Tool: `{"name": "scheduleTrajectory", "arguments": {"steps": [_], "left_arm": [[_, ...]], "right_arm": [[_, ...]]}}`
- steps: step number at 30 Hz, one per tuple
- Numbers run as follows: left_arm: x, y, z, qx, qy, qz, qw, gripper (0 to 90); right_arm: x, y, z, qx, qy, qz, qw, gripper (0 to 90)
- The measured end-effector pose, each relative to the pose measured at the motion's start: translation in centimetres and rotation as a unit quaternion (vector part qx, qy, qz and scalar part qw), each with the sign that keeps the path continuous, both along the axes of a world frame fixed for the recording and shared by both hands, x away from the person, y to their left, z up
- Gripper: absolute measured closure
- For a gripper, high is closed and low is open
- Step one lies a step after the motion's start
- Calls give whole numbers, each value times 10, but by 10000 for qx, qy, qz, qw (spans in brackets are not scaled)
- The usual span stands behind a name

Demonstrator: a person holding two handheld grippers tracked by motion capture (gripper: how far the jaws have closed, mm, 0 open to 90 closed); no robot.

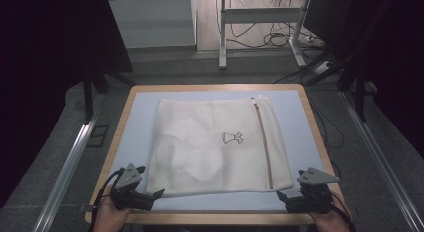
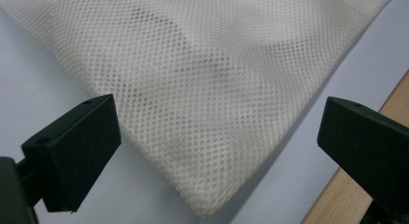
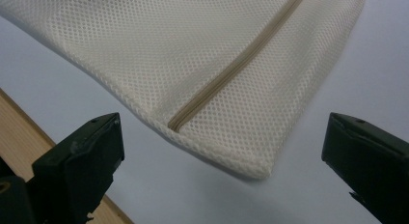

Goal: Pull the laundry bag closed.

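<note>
A cream mesh laundry bag [image 1: 217, 144] lies flat on the pale blue table top [image 1: 135, 127], with a tan zipper [image 1: 263, 142] running along its right side and a small dark emblem [image 1: 233, 137] near its middle. Something white shows through the mesh on its left half. My left gripper [image 1: 150, 194] sits open at the bag's near left corner [image 2: 207, 207], jaws either side of it and apart from it. My right gripper [image 1: 286, 196] is open at the near right corner [image 3: 255, 171], where the zipper [image 3: 226, 74] ends.
The table has a wooden rim [image 1: 210, 218] along its near edge, just under both hands. Metal rails [image 1: 70, 157] run along the floor on both sides. A desk frame [image 1: 260, 22] with cables stands beyond the far edge.
</note>
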State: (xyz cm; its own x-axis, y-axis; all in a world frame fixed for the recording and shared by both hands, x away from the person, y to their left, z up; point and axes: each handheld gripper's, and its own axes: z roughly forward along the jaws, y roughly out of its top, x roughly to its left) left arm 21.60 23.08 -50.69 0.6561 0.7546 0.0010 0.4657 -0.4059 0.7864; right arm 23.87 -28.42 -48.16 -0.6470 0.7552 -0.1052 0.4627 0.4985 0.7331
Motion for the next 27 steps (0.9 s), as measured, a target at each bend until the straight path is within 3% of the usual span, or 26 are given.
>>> {"name": "scheduleTrajectory", "arguments": {"steps": [6,12,18,21,27], "left_arm": [[-2,6,-3,21,6,104,9999,10],[-2,11,-7,178,10,218,9996,10],[-2,19,-13,200,165,337,9991,10],[-2,22,-13,93,209,359,9991,13],[0,18,-14,256,256,336,9988,15]], "right_arm": [[-8,-6,-3,0,49,-24,10000,12],[-14,-10,-8,-23,137,-28,9999,11],[-16,-12,-8,-9,140,-20,9999,11],[-16,-12,-8,-6,190,-3,9998,11],[-16,-10,-9,-116,198,68,9997,11]]}}
